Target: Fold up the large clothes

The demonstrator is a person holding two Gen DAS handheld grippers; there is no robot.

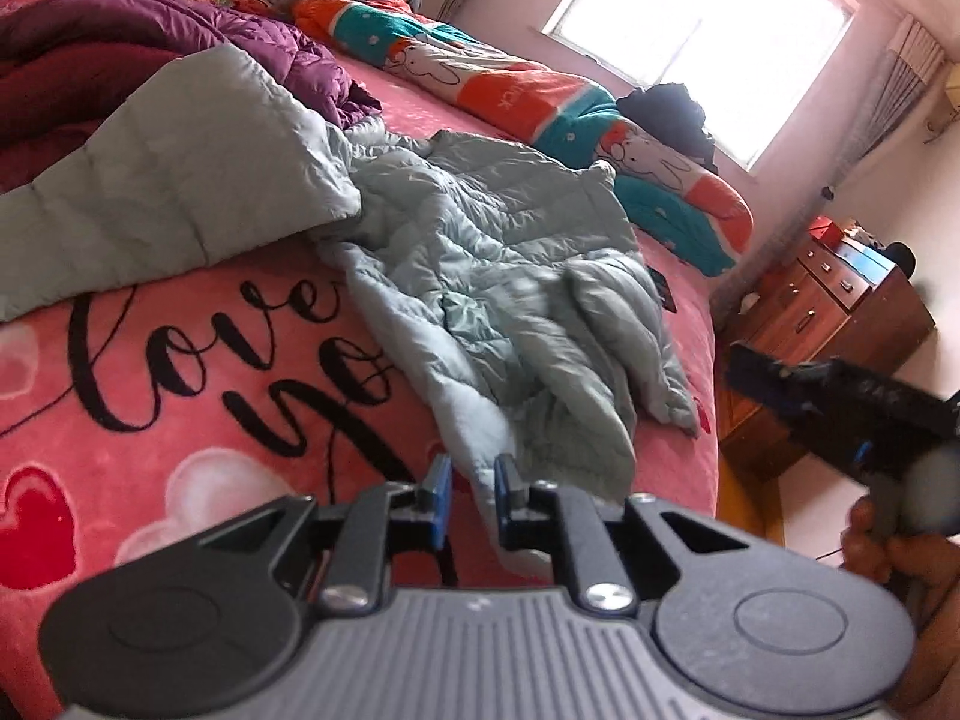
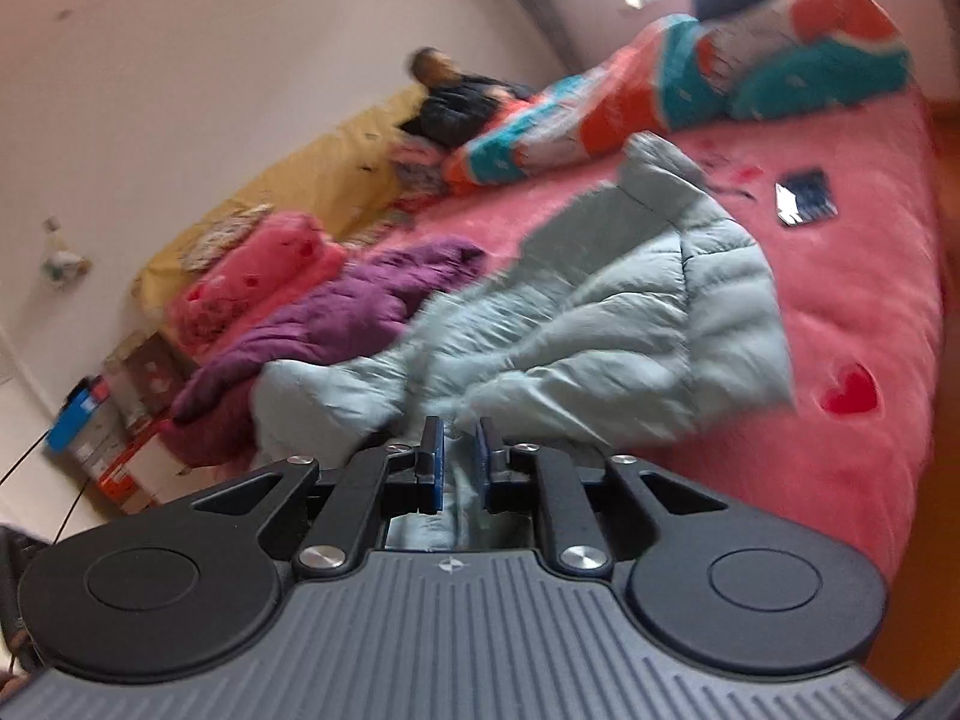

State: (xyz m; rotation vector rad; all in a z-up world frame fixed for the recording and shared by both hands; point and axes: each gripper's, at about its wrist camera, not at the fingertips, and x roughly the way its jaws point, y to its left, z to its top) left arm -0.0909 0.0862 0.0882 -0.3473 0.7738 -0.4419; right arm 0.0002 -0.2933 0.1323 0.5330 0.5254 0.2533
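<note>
Pink heart-print bed blanket (image 1: 180, 396), window (image 1: 702, 36), one wooden dresser (image 1: 840, 306); one mint puffer jacket (image 1: 480, 252), one purple jacket (image 2: 336, 318); left gripper (image 1: 472, 489) clamps mint fabric strip; right gripper (image 2: 459, 450) jaws apart around mint fabric

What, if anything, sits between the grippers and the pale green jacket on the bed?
Nothing visible. The pale green jacket fabric already lies between the pads of the left gripper and of the right gripper. The purple jacket lies beside it, and the phone sits apart on the pink blanket.
</note>
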